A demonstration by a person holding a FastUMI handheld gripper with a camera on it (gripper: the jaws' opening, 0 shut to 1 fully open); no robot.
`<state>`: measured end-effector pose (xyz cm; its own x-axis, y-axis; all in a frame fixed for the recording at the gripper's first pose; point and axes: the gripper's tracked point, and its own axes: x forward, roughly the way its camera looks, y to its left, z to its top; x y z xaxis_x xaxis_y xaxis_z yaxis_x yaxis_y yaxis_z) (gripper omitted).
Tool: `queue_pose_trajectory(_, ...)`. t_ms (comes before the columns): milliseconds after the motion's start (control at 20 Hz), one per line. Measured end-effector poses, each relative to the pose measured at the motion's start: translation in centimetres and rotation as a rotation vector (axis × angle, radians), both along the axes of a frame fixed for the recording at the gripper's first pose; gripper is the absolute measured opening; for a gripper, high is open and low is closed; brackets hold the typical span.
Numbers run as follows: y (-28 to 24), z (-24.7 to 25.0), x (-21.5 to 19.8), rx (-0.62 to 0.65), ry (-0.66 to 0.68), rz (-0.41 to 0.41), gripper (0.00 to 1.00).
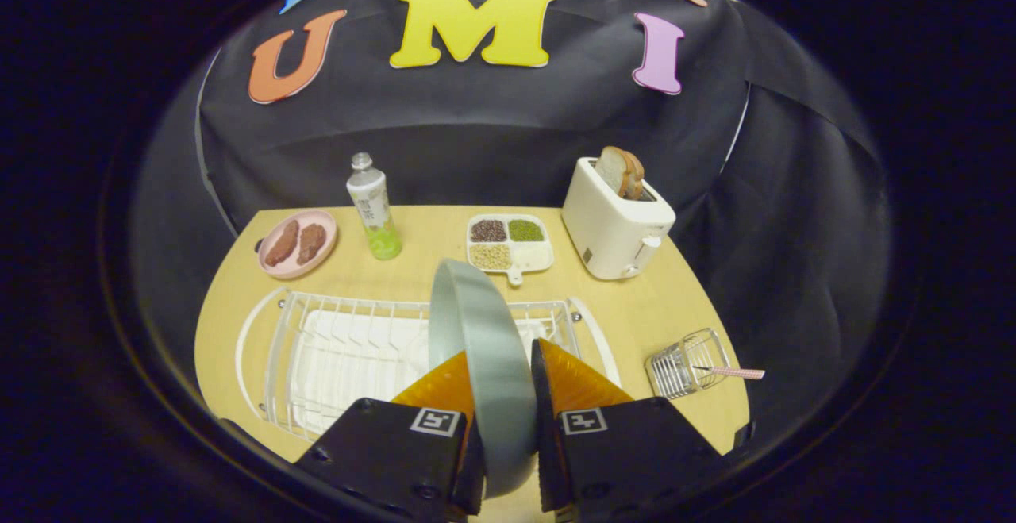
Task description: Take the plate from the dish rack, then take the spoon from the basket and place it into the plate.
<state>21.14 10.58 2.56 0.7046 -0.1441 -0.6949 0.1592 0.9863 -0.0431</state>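
My gripper (pixel 502 364) is shut on the grey plate (pixel 476 324), which stands on edge between the two fingers and rises above the white wire dish rack (pixel 333 348). The rack lies just beyond the fingers on the wooden table (pixel 635 309). To the right of the fingers a small wire basket (pixel 686 364) lies tipped on its side. The spoon (pixel 734 372), with a pink handle, pokes out of the basket toward the table's right edge.
At the back of the table stand a pink plate with two brown pieces (pixel 298 243), a bottle (pixel 373 205), a divided tray of grains (pixel 509 241) and a white toaster with bread (pixel 615 217). Black cloth walls close in behind.
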Motion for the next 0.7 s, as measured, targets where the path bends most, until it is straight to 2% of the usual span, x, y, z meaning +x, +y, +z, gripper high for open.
queue_pose_trajectory(200, 0.2, 1.4, -4.0, 0.09, -0.065, 0.069, 0.32)
queue_pose_trajectory(400, -0.8, 1.6, -9.7, 0.161, -0.153, 0.121, 0.32)
queue_pose_trajectory(550, -2.4, -0.9, -14.0, 0.215, -0.197, 0.126, 0.32)
queue_pose_trajectory(700, -2.8, -4.4, -17.7, 0.323, -0.172, 0.139, 0.32)
